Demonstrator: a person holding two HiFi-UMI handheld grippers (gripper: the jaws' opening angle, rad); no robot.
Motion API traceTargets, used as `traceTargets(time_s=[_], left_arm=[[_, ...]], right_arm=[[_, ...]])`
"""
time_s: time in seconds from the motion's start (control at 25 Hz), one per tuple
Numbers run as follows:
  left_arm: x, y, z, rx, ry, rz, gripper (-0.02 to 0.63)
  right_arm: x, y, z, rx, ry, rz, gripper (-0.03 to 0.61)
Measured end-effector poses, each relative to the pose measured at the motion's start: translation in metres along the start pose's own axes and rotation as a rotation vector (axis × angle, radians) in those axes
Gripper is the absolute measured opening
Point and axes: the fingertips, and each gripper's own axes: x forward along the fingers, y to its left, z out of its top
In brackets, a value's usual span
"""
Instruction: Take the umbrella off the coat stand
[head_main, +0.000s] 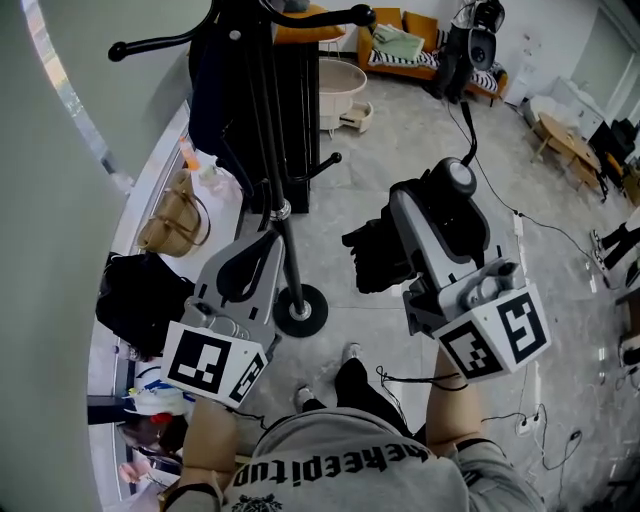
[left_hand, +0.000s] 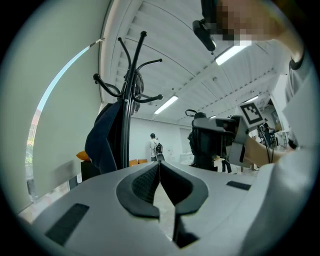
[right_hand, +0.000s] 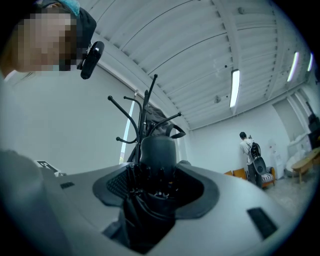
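Observation:
The black coat stand (head_main: 276, 150) rises from its round base (head_main: 301, 310) at centre left, with a dark navy coat (head_main: 214, 90) hanging on it. My left gripper (head_main: 268, 236) is shut and empty, its tips beside the pole; in the left gripper view its pads (left_hand: 150, 181) meet at the tip with the coat stand (left_hand: 131, 100) ahead. My right gripper (head_main: 425, 207) is shut on the folded black umbrella (head_main: 382, 256), which lies across the jaws clear of the stand. In the right gripper view the umbrella (right_hand: 150, 200) fills the jaws, its grey rounded end (right_hand: 159, 150) pointing up.
A tan bag (head_main: 171, 221) and a black bag (head_main: 140, 296) lie on the ledge at the left. An orange sofa (head_main: 400, 45) and a white round table (head_main: 341, 84) stand further back. Cables (head_main: 540, 225) cross the floor. A person (right_hand: 248, 150) stands by the far wall.

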Motion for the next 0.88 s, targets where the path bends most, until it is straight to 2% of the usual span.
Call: traceTargets(time_s=[0.2, 0.44, 0.88], left_arm=[[0.011, 0.001, 0.002, -0.031, 0.022, -0.035, 0.017], [0.0, -0.026, -0.013, -0.035, 0.023, -0.074, 0.017], [-0.003, -0.038, -0.006, -0.031, 0.006, -0.093, 0.017]], right_arm=[[0.001, -0.004, -0.01, 0.01, 0.053, -0.033, 0.245], [-0.039, 0.002, -0.032, -0.001, 0.084, -0.068, 0.245], [-0.059, 0.0, -0.028, -0.007, 0.069, -0.101, 0.245]])
